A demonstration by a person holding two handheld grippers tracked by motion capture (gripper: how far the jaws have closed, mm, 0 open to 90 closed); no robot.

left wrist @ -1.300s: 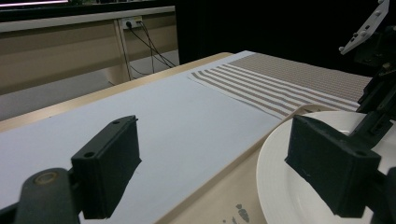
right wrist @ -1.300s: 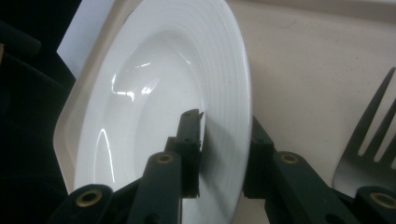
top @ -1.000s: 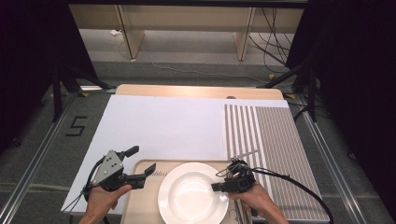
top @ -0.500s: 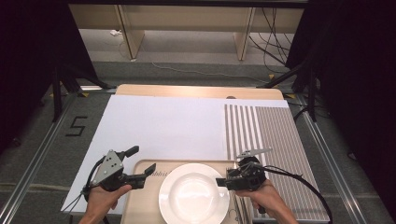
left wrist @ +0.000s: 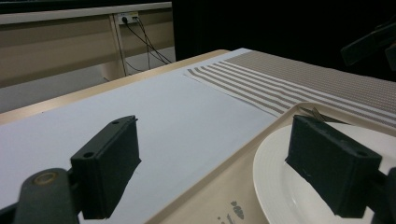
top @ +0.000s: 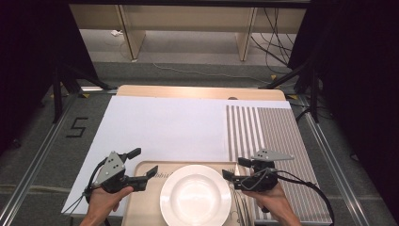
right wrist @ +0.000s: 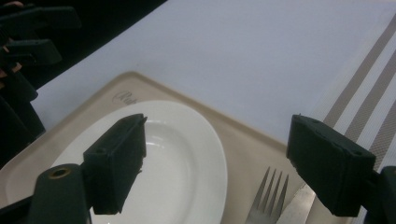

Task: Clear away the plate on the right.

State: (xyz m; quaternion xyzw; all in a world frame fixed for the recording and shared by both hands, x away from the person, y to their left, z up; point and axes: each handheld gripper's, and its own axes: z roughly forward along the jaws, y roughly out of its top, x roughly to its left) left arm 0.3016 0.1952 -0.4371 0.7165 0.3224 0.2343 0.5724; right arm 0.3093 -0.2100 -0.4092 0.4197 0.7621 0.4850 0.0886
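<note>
A white plate (top: 195, 197) lies on a beige tray (top: 143, 209) at the near edge of the table. A fork (right wrist: 265, 198) and a knife (right wrist: 295, 208) lie on the tray just right of the plate. My right gripper (top: 234, 168) hovers above the plate's right rim and the fork. Its jaws have just been opening and stand open, with nothing between them (right wrist: 222, 158). My left gripper (top: 142, 164) is open over the tray's left corner. One jaw hangs over the white sheet, the other over the plate's (left wrist: 280, 186) edge.
A white sheet (top: 164, 127) covers the left and middle of the wooden table (top: 197, 92). A striped grey placemat (top: 277, 136) lies on the right. Dark floor, metal rails and desk legs surround the table.
The right gripper has risen and drawn a little to the right, away from the plate's rim, and its jaws have spread wide. The left gripper has kept still.
</note>
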